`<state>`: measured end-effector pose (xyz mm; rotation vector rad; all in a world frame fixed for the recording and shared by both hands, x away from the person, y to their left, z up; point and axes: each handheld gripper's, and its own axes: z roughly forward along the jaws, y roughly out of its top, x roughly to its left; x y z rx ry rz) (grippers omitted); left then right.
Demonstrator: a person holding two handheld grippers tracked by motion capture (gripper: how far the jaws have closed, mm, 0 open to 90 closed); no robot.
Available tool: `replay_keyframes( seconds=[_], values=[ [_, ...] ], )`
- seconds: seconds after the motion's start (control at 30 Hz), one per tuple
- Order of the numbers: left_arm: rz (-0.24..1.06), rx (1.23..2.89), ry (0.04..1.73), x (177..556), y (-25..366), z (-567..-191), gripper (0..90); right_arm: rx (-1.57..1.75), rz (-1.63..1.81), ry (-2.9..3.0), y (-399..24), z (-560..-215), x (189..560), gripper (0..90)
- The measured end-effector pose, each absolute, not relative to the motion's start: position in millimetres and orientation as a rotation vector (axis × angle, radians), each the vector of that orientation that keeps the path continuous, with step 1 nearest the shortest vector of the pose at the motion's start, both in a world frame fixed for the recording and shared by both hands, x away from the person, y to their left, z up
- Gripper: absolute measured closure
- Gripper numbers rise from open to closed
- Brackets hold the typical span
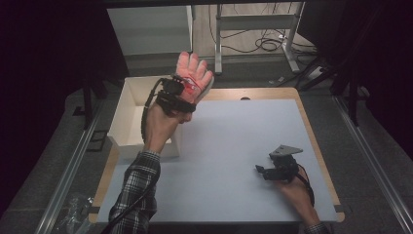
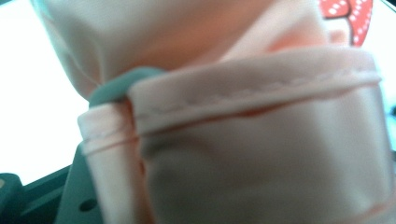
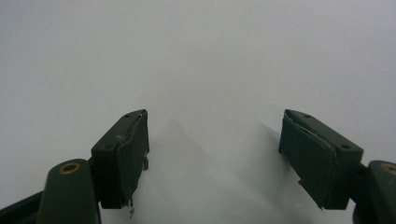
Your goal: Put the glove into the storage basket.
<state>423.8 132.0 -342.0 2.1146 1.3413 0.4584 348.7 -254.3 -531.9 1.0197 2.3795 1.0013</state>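
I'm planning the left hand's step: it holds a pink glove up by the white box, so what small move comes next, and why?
Probably carry the pink glove a little left and lower it over the white box. The left gripper is shut on the glove's cuff and raised beside the box's far right corner, while the right gripper rests open on the table.

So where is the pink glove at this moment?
In the high view the pink glove is held up in the left gripper, above the far left of the table, beside the white box.
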Motion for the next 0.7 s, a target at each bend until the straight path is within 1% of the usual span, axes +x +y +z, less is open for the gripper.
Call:
replay_keyframes(
  seconds=[0.17,0.33,0.5,0.7],
  values=[
    [0.504,2.077,1.435,429.0,160.9,-342.2,38.3,1.021,1.002,2.379,-254.3,-531.9,348.6,24.3],
    [0.53,2.026,1.527,432.2,186.5,-350.8,37.9,1.021,1.002,2.376,-254.2,-531.9,348.7,24.3],
    [0.523,1.993,1.596,436.7,207.0,-369.3,37.3,1.021,1.002,2.378,-254.2,-531.9,348.7,24.3],
    [0.505,1.994,1.63,445.0,215.1,-397.1,36.9,1.022,1.002,2.377,-254.3,-531.8,348.7,24.3]
  ],
)
